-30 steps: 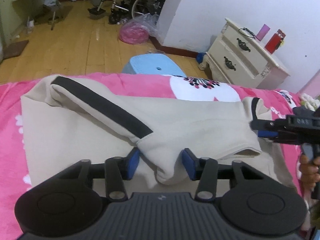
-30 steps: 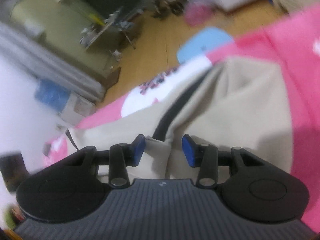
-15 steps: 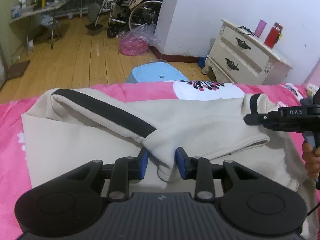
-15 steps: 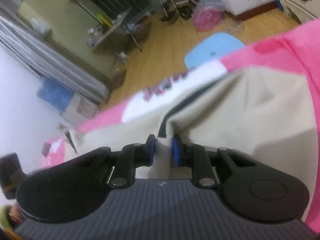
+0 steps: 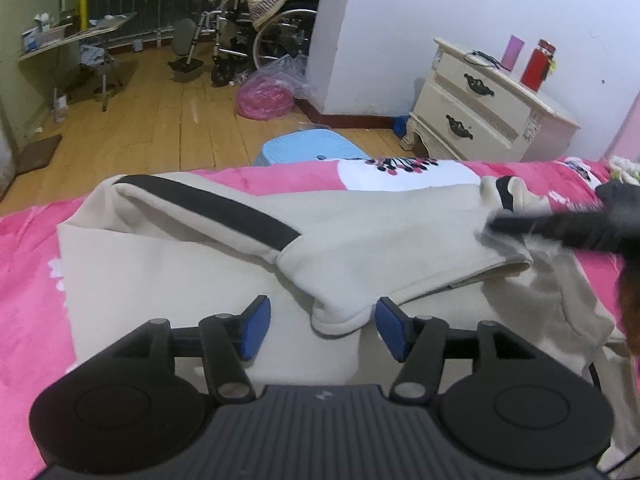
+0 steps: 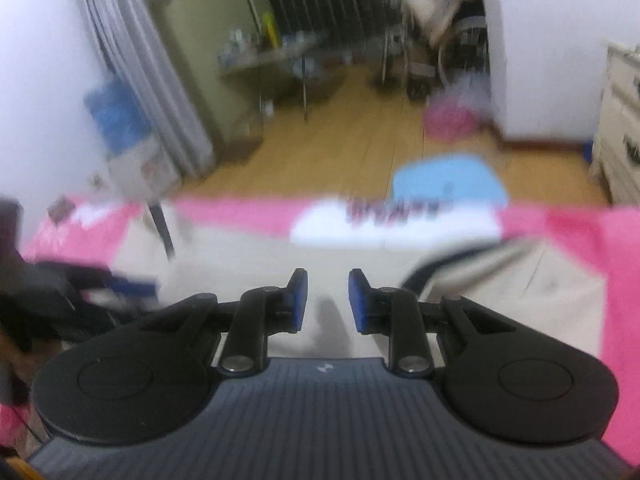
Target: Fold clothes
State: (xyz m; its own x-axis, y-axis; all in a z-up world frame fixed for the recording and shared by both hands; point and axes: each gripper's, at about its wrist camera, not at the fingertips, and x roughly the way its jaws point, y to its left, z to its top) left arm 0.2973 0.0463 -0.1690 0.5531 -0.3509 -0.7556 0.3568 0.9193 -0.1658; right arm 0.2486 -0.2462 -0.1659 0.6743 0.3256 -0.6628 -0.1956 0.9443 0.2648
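Your left gripper (image 5: 322,326) has just been opening: its blue pads (image 5: 256,326) stand wide apart, and the folded corner of the beige garment (image 5: 360,236) lies between them, touched by neither. The garment is spread flat on the pink blanket (image 5: 28,300) of the bed, reaching close to the far edge, with its black stripe (image 5: 212,210) running across the folded-over part. Your right gripper (image 6: 328,300) has its jaws slightly parted after a small opening; the view is blurred, and the cloth seems to lie below the pads rather than pinched between them. In the left wrist view that gripper shows as a dark blur over the garment's right end.
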